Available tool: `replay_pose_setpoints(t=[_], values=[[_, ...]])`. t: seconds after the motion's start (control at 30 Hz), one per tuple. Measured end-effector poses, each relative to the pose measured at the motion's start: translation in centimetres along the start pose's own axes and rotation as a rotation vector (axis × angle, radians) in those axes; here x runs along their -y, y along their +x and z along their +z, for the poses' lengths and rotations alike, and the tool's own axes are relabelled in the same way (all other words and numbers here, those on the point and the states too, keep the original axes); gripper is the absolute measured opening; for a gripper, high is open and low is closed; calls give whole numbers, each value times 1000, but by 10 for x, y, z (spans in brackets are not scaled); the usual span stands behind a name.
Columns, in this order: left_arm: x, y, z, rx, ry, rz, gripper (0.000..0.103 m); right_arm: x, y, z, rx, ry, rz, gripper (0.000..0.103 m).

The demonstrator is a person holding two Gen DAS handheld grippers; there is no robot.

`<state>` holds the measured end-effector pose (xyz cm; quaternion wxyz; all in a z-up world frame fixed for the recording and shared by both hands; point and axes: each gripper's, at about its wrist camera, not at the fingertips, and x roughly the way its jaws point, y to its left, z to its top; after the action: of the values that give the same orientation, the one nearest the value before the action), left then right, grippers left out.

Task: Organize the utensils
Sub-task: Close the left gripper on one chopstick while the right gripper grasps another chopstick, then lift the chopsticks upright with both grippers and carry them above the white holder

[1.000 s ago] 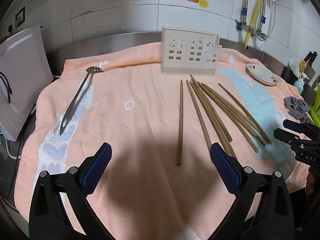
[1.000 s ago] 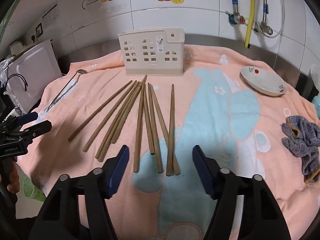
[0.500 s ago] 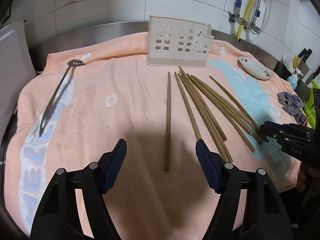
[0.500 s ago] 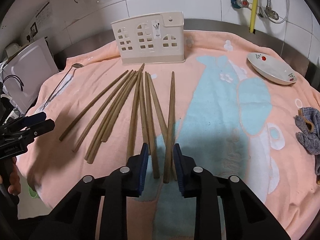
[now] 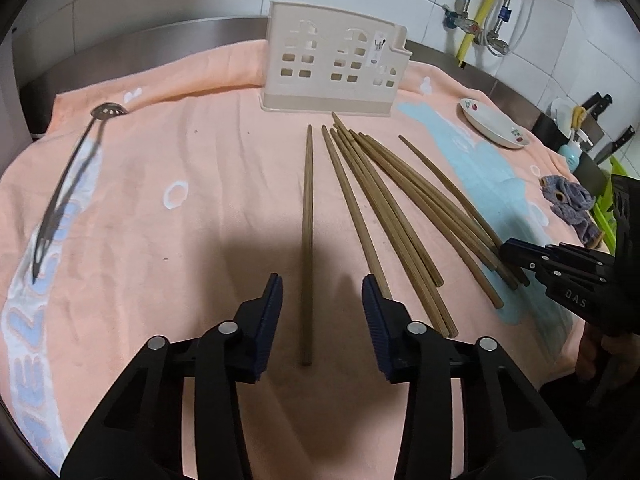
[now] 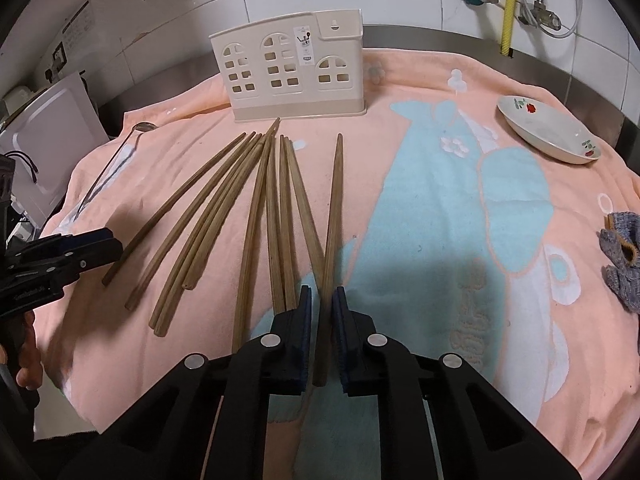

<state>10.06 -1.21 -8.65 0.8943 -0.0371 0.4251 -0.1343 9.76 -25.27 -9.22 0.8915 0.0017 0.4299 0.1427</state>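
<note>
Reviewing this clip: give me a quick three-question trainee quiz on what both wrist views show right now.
1. True or false: the right gripper is shut on a chopstick.
2. Which item lies between the closing fingers of the left gripper? A) slotted spoon B) lone chopstick C) grey cloth
3. Fill in: the cream utensil holder stands at the far edge of the peach ____.

Key: 1 true. 2 B, the lone chopstick; the fingers do not yet press it. 3 towel.
</note>
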Motion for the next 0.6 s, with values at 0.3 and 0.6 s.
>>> replay_pose_setpoints(t=[0.3, 0.6], values=[[-4, 25, 7, -46, -15, -14, 24, 4, 2, 1, -4, 12, -3, 7], [-6, 28, 9, -43, -8, 29, 7, 6, 4, 0, -8, 20, 8, 8]])
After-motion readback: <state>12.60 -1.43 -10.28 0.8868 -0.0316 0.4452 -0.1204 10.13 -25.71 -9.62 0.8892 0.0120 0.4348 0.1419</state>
